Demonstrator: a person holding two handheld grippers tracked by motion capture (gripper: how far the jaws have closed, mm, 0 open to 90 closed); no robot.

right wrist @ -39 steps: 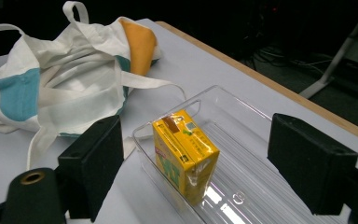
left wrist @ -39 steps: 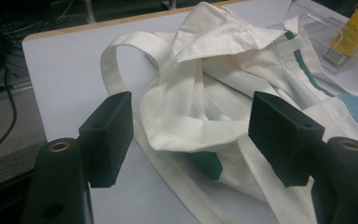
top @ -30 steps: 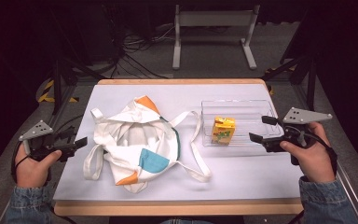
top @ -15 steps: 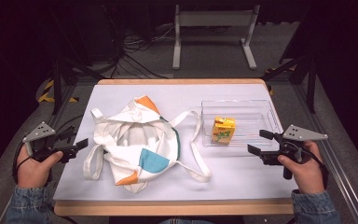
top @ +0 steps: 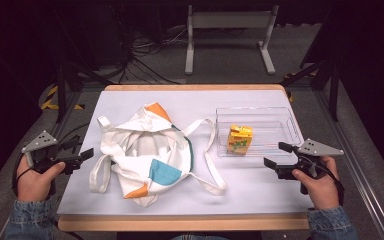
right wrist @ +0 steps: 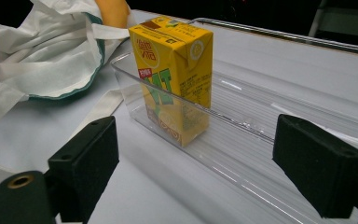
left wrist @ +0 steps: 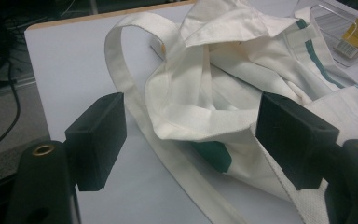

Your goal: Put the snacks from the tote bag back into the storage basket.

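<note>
A cream tote bag (top: 147, 152) with orange and teal patches lies crumpled on the white table (top: 260, 190), left of centre. Its rim (left wrist: 205, 116) and one strap show close up in the left gripper view. A yellow drink carton (top: 239, 139) stands upright in a clear plastic tray (top: 280, 122) at the right; the carton (right wrist: 177, 74) sits just beyond my right jaws. My left gripper (top: 86, 154) is open at the table's left edge, pointing at the bag. My right gripper (top: 278, 155) is open just in front of the tray's near wall. Both hold nothing.
The bag's straps (top: 212, 182) trail across the table toward the tray and the front edge. A white metal stand (top: 227, 22) and cables lie on the floor behind the table. Bare table surface runs along the front right.
My right gripper has moved toward me and slightly left, from beside the tray to in front of its near right corner. The left gripper has barely shifted. Bag and carton are unmoved.
</note>
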